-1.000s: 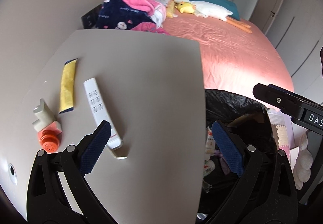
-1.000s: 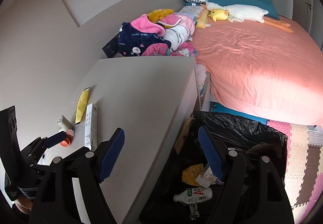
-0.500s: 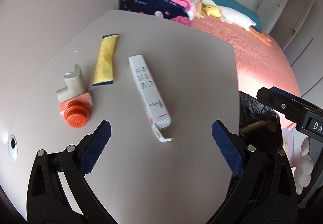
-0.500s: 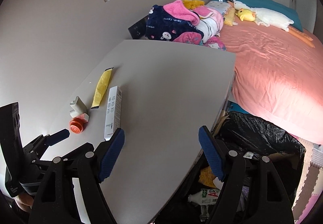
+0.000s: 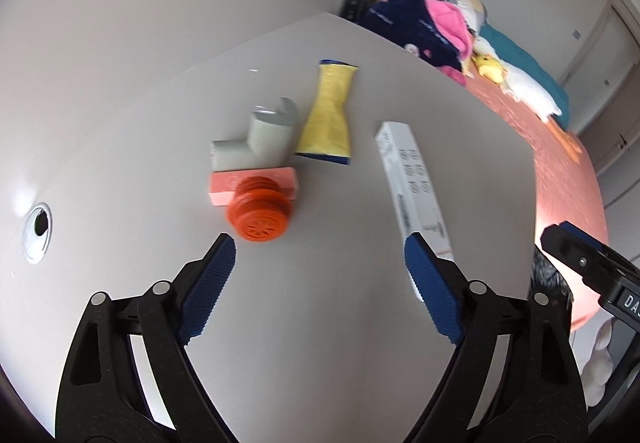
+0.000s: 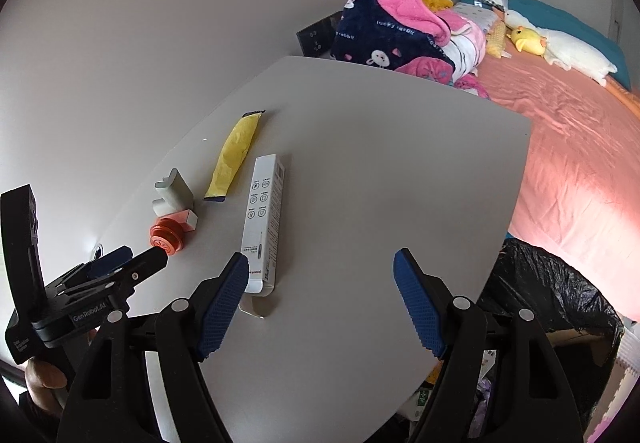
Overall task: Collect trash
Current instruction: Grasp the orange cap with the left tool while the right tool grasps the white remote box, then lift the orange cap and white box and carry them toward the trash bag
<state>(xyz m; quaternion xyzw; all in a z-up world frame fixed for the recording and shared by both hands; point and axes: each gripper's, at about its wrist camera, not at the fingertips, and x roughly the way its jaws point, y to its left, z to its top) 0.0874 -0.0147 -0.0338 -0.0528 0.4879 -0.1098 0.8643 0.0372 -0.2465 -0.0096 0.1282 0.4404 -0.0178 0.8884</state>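
On the grey table (image 5: 328, 343) lie an orange ribbed cap (image 5: 259, 209) against a pink box (image 5: 224, 183), a grey elbow-shaped piece (image 5: 256, 141), a yellow wrapper (image 5: 329, 115) and a long white carton (image 5: 414, 179). My left gripper (image 5: 320, 269) is open and empty, just short of the cap. My right gripper (image 6: 320, 295) is open and empty over the table, with the white carton (image 6: 265, 217) by its left finger. The orange cap (image 6: 167, 236), yellow wrapper (image 6: 236, 155) and left gripper (image 6: 120, 265) show in the right wrist view. The black trash bag (image 6: 560, 303) hangs at the table's right edge.
A bed (image 6: 580, 147) with pink sheet, heaped blankets (image 6: 400, 35) and plush toys lies beyond the table. A cable hole (image 5: 38, 233) sits in the table at the left. A wall runs along the table's left side.
Both grippers swung left, away from the trash bag and over the table. The left gripper closed in on the orange cap and pink box. Both stay open.
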